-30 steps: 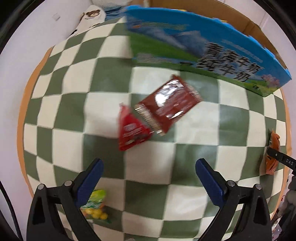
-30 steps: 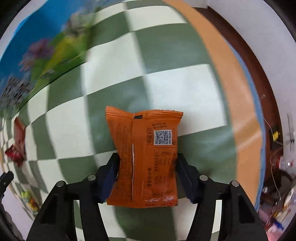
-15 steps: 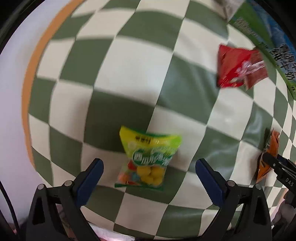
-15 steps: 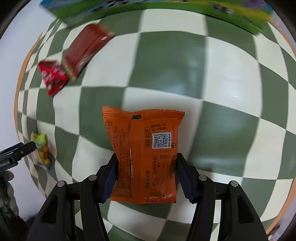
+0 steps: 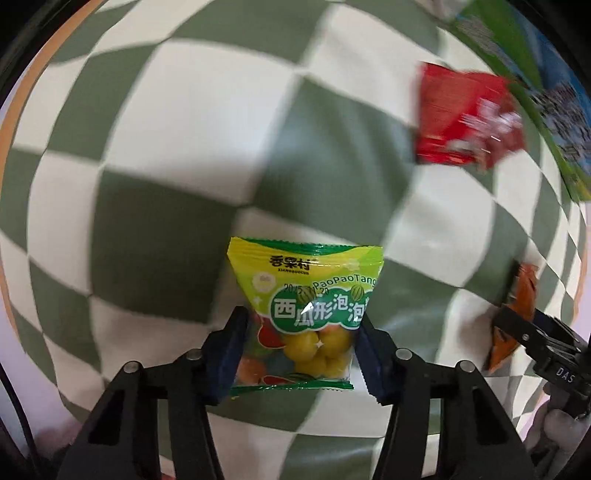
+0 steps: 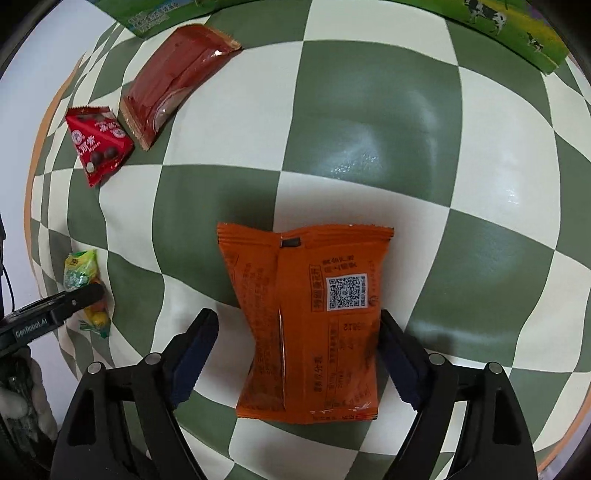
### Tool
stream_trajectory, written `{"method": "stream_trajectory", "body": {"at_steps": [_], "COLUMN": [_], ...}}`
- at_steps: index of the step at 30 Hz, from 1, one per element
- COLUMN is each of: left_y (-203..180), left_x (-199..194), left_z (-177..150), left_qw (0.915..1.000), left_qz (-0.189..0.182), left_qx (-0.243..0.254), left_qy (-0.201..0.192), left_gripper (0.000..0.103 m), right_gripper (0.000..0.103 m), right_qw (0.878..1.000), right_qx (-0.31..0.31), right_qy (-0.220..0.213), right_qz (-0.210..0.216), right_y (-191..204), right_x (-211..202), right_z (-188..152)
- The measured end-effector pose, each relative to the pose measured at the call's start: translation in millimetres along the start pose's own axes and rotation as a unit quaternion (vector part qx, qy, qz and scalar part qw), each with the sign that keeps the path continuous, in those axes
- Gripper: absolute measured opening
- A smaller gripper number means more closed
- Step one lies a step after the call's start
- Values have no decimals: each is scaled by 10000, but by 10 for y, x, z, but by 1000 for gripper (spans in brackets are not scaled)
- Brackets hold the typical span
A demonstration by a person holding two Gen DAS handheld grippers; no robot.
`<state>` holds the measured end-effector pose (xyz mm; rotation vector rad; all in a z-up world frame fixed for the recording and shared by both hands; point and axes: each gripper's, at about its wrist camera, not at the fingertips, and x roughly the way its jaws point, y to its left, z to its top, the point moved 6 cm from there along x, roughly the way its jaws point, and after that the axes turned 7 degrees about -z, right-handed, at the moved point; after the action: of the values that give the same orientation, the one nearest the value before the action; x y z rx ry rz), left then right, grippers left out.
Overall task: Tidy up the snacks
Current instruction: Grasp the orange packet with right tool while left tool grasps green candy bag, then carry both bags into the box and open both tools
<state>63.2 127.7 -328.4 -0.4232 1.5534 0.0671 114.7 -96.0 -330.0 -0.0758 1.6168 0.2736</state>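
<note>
A yellow-green candy packet (image 5: 306,295) sits between the blue pads of my left gripper (image 5: 301,325). The jaws are closing and both pads press its sides. In the right wrist view an orange snack packet (image 6: 314,314) lies flat on the checkered cloth (image 6: 369,129) between the fingers of my right gripper (image 6: 297,325). Those jaws are opening. The left pad stands clear of the packet and the right pad is at its edge. The right wrist view also shows the left gripper (image 6: 85,295) on the candy packet (image 6: 79,273) at far left.
A red triangular packet (image 6: 98,144) and a long dark-red packet (image 6: 173,77) lie at the upper left. A green-and-blue milk carton box (image 6: 509,26) runs along the far edge. The table's orange rim (image 6: 48,110) curves down the left side.
My left gripper came down over the candy packet and closed on it. My right gripper's jaws spread away from the orange packet, which now rests on the cloth.
</note>
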Motion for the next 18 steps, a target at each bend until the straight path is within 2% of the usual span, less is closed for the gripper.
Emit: {"method": "stream_trajectory", "body": {"at_steps": [3,4,8,11,13,16,17,18], "left_y": [-363,-513,-977,-1275,-1348,-1470,-1452,-1486], "left_x": [78,108,195,326,432,488,478,469], "left_z": [-17,-29,-74,-114,-93,-71,-32,35], "left_qw": [9995,9990,9955,9906,9896,9894,9895,9893], "left_qz": [-82,-134,-280,-258,-119,-91,-102,-72], "left_qx": [308,431,902,1325,1393,1406,1408,1432], "left_qy": [37,59,112,242,349,358,320,284], "left_gripper": [52,52,52,53,60,60,59,52], "right_gripper": [64,62,61,61,62,62,62,61], "right_qw": [9998,9997,9992,9986,9979,9964,9967,9970], "right_qx": [25,53,299,471,640,839,806,768], "right_qy": [-168,-190,-172,-113,51,150,109,63], "right_qz": [-144,-127,-182,-226,-108,48,11,-42], "right_y": [-54,-122,-311,-620,-725,-813,-823,-814], "right_x": [-105,-141,-268,-329,-275,-214,-218,-260], "right_z": [4,-5,-17,9,0,12,22,-10]}}
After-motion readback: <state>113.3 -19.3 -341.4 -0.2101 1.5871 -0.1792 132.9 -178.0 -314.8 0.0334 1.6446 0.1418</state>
